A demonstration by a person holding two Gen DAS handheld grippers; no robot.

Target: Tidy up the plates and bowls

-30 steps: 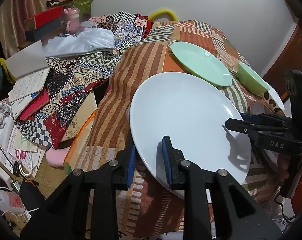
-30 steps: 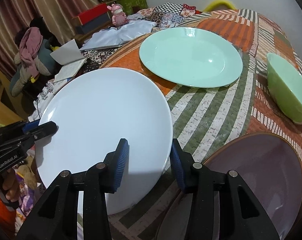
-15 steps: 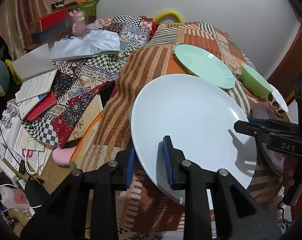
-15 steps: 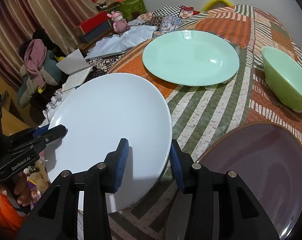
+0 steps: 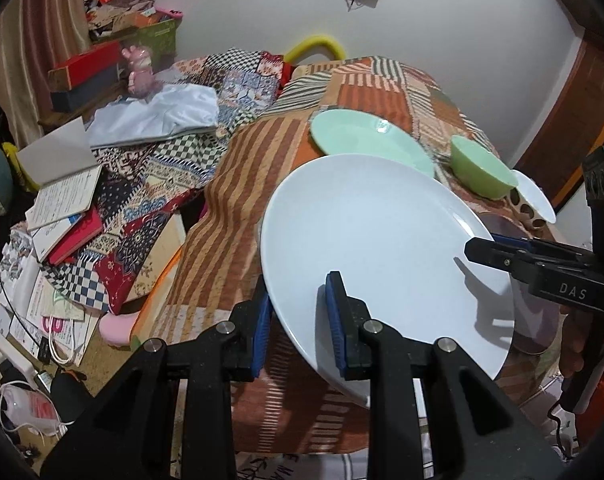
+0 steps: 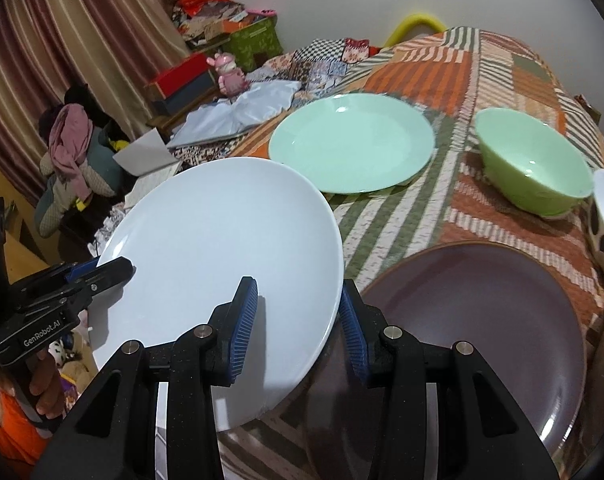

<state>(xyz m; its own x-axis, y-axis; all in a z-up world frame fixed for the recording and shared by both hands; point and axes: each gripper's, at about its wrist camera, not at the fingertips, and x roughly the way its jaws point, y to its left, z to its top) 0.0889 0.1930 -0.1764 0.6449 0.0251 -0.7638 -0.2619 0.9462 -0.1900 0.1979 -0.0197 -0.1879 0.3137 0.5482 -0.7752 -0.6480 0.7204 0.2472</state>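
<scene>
both grippers, left gripper point(image 5: 298, 316) and right gripper point(image 6: 298, 320), are clamping the white plate point(image 6: 222, 264) rim; uneven lifting is risking slippage onto the purple plate point(image 6: 481, 320) at 3 o'clock

White letters "DAS" are showing on the black plastic body of the right tongs point(image 5: 479, 249), seen from the left wrist view. "GenRobot.AI" is reading in white along the black plastic body of the left tongs point(image 6: 102, 274), seen from the right wrist view. Print is running across the open white book point(image 5: 64, 196), too small to read.
</scene>
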